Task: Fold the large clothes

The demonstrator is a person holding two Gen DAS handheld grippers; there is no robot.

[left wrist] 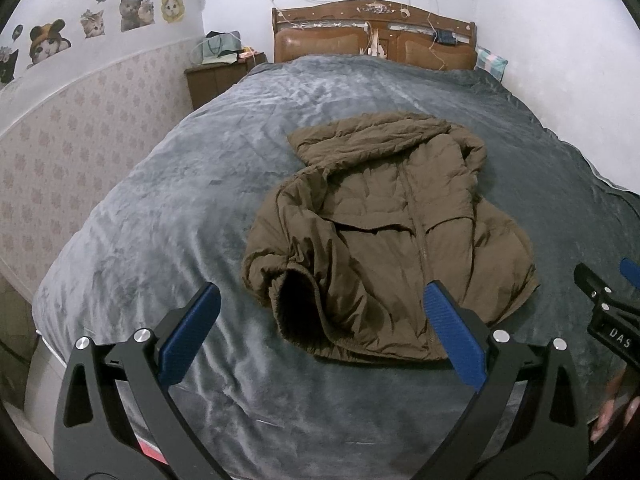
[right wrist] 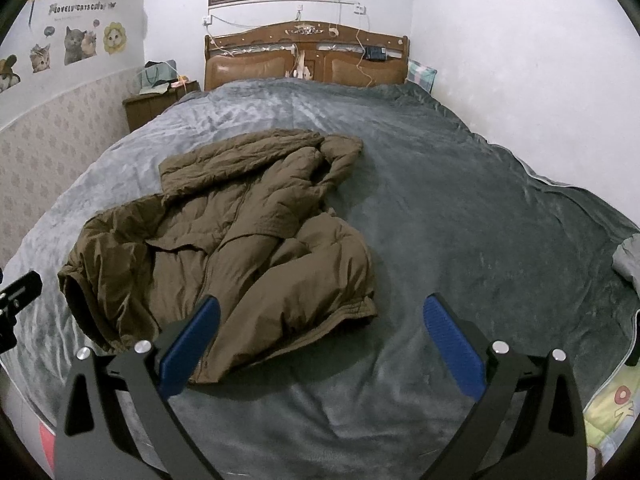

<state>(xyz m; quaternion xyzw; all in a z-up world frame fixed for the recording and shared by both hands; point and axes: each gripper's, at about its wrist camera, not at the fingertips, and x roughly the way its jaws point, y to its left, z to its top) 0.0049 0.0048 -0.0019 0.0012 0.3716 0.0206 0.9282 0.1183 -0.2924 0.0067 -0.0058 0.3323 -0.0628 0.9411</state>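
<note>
Wide bed (left wrist: 140, 208) under a grey plush blanket (right wrist: 460, 208), carved wooden headboard (left wrist: 372, 36) at the far wall, cat stickers (left wrist: 132, 10) to the left, nightstand (left wrist: 214, 78) piled with bags beside it. Olive puffer jacket (left wrist: 384, 232) sprawled rumpled mid-bed, hood toward the headboard, one cuff gaping near the foot. Left gripper (left wrist: 322, 328) and right gripper (right wrist: 322, 340) both above the near edge, blue fingers (right wrist: 452, 344) spread wide, gripping nothing.
</note>
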